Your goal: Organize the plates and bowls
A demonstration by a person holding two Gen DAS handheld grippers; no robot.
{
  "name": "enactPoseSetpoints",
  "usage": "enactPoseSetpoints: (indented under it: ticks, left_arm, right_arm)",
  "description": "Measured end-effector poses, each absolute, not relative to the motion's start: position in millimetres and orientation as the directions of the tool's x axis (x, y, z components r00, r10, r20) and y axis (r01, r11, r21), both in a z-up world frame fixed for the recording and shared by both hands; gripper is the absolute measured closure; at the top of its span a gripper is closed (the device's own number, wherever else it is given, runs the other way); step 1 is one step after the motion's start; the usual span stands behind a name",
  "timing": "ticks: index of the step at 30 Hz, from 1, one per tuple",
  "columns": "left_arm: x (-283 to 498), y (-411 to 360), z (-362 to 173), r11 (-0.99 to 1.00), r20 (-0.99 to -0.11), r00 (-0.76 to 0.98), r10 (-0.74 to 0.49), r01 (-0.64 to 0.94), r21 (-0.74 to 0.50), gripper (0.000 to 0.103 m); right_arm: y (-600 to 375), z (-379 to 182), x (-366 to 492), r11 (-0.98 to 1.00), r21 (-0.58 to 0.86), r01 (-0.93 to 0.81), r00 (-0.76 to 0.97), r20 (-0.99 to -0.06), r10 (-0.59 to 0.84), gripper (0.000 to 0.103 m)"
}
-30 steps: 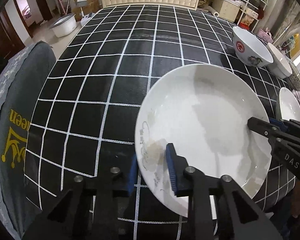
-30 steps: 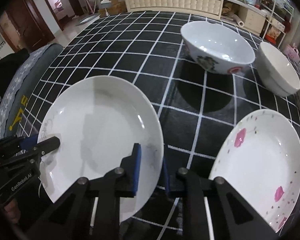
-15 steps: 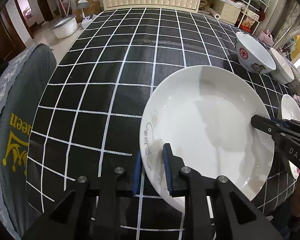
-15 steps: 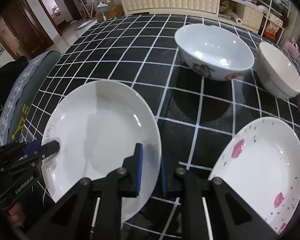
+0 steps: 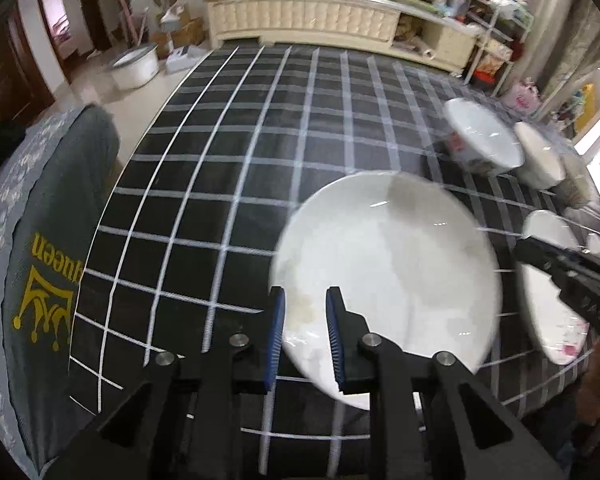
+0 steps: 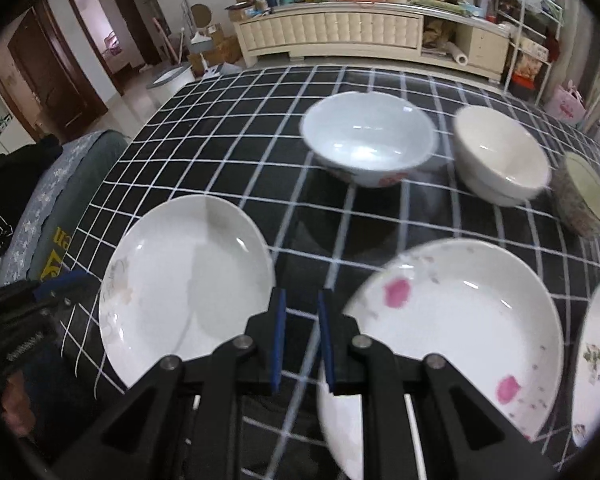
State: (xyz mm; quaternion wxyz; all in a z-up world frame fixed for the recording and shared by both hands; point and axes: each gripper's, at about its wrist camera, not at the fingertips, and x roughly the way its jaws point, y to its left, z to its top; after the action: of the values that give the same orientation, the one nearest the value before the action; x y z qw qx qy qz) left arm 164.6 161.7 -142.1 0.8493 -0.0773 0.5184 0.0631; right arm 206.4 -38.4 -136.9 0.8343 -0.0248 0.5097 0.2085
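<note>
A plain white plate (image 5: 388, 272) hangs tilted just above the black checked tablecloth (image 5: 240, 152). My left gripper (image 5: 305, 320) is shut on its near left rim, which shows between the blue pads. In the right wrist view the same plate (image 6: 188, 292) lies left of my right gripper (image 6: 302, 340). Its pads stand a narrow gap apart, and only cloth shows between them. The plate's right edge ends at the outer side of that gripper's left finger. From the left wrist view the right gripper (image 5: 540, 256) sits just off the plate's far rim.
A pink-flowered plate (image 6: 452, 320) lies right of the right gripper, with another plate (image 6: 596, 360) at the frame edge. Behind them stand a patterned bowl (image 6: 368, 140), a cream bowl (image 6: 500, 156) and a small speckled bowl (image 6: 584, 196). A grey cushion (image 5: 44, 280) borders the table's left side.
Both grippers have risen. The white plate came up tilted in the left gripper. The right gripper slid to the right off the plate's rim, toward the pink-flowered plate.
</note>
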Motion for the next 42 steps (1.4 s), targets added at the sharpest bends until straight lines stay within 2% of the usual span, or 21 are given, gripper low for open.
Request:
enactPoseSetpoints:
  ticks: [3,8,18,23,30,42]
  left_arm:
    - [164,133,-125,0.992,-0.87,0.492,0.004,-0.114,-0.06,0.084]
    - [170,72,-118,0.994,-0.868,0.486,-0.103,0.02,-0.107,0.084]
    - [191,-8,-137,0.985,-0.897,0.41,-0.164,0.118,-0.127,0.084]
    - [203,-25,-150,0.982,-0.91,0.373,-0.181,0.122,-0.145,0.084]
    - [215,-39,-166,0.985,-0.923,0.354,-0.154,0.133,-0.113,0.082]
    - [229,-44,-180,0.978,-0.925,0.334,-0.181,0.158,-0.134,0.082]
  right_arm:
    - [-62,-133,199,0.919,0.182,-0.35,0.402,-0.857,0.323,0.083]
    - [-106,-129,192,0.936,0.191,-0.295,0.423,-0.853,0.307,0.083]
    - [-182,-133,187,0.962,0.196,-0.188,0.439,-0.86,0.261,0.082]
    - [-204,-138,191,0.972,0.183,-0.15,0.444,-0.865,0.232,0.068]
    - [-215,-151,198,0.973,0.186,-0.137,0.421,-0.878,0.227,0.067]
    - [-215,-170,213,0.977,0.17,-0.128,0.383,-0.9,0.207,0.067]
